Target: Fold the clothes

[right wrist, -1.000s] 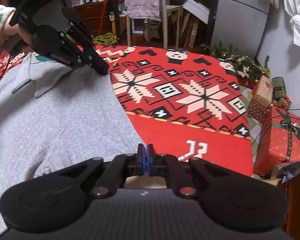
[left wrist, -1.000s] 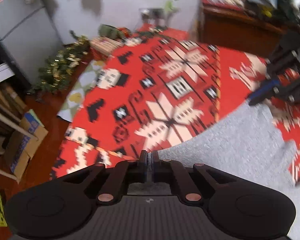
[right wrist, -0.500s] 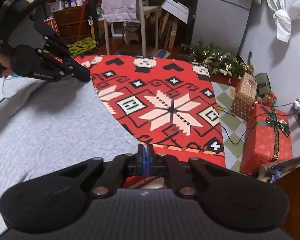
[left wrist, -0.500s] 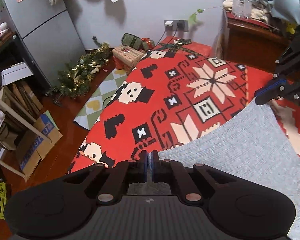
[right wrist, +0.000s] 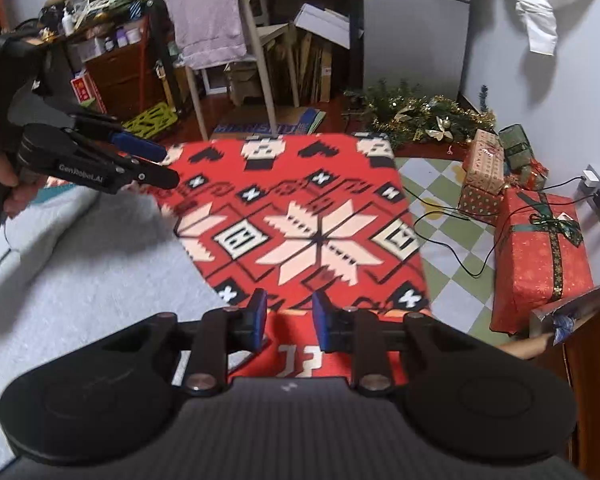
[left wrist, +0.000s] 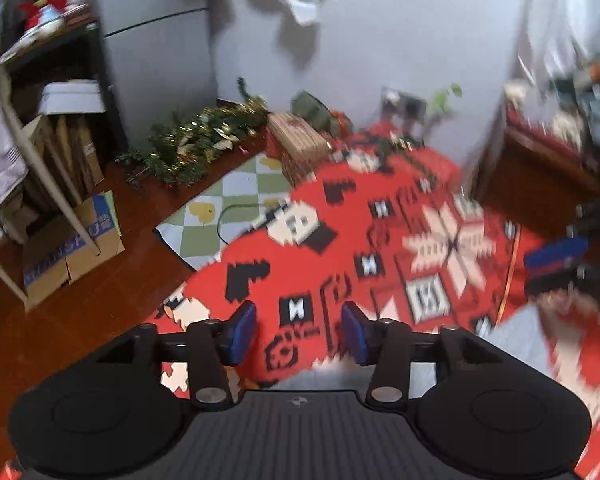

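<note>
1. Left gripper and right gripper: both parted, holding nothing.
2. Grey garment: spread flat on red patterned cloth, beside and below both grippers.
3. Probably soft, light, limp; best pinched at an edge or corner.

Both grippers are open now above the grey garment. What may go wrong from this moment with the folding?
1. Both the left gripper and the right gripper are open and hold nothing, so the grey garment may spring open or settle crooked.
2. It lies on a patterned red cloth; a low regrasp may pinch both layers.
3. The left wrist view is blurred, so aiming may be poor.
</note>
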`<action>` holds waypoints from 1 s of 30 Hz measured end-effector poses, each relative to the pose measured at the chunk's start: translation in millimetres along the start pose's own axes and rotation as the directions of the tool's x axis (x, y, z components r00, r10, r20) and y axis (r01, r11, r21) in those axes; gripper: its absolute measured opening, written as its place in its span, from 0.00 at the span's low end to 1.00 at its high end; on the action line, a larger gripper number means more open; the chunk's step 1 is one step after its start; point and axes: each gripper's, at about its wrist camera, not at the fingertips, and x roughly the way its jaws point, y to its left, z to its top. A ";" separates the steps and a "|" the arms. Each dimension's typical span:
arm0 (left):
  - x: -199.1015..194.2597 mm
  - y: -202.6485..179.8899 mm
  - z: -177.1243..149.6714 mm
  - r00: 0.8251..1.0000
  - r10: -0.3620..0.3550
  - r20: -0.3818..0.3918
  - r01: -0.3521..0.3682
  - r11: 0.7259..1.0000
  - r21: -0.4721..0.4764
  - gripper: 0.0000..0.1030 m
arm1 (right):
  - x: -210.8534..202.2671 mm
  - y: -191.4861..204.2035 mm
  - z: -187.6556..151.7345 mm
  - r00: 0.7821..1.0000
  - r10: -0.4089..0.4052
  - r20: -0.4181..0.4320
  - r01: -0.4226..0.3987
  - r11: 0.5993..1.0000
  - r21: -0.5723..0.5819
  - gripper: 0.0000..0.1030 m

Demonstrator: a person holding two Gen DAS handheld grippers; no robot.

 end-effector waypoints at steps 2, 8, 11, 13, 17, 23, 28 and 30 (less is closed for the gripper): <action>-12.8 4.8 5.5 0.999 -0.010 0.031 0.011 0.998 -0.059 0.55 | -10.8 0.7 6.5 1.000 -0.005 0.011 0.005 1.000 -0.001 0.26; -77.1 25.3 8.2 0.996 0.029 0.084 -0.016 0.988 -0.156 0.58 | -52.5 23.6 32.4 0.999 0.016 0.033 -0.014 0.999 -0.051 0.27; -120.4 40.7 -5.0 0.994 0.067 0.089 -0.049 0.982 -0.185 0.58 | -71.2 46.5 47.8 0.999 0.030 0.040 -0.026 0.996 -0.084 0.27; -153.4 51.4 -19.4 0.991 0.100 0.086 -0.082 0.976 -0.201 0.58 | -81.5 65.5 57.4 0.998 0.043 0.047 -0.038 0.993 -0.109 0.27; -214.3 72.4 -51.7 0.982 0.177 0.060 -0.161 0.964 -0.210 0.58 | -96.7 113.4 75.2 0.994 0.091 0.059 -0.081 0.985 -0.155 0.29; -292.0 92.6 -122.5 0.959 0.284 -0.018 -0.281 0.934 -0.222 0.59 | -99.8 201.6 87.3 0.985 0.172 0.033 -0.158 0.953 -0.260 0.30; -329.2 104.3 -185.9 0.945 0.316 -0.079 -0.325 0.898 -0.295 0.60 | -85.6 279.2 85.1 0.971 0.237 -0.020 -0.230 0.912 -0.339 0.31; -337.7 105.3 -212.5 0.943 0.318 -0.094 -0.332 0.888 -0.319 0.59 | -74.2 308.7 80.0 0.965 0.259 -0.045 -0.257 0.893 -0.369 0.31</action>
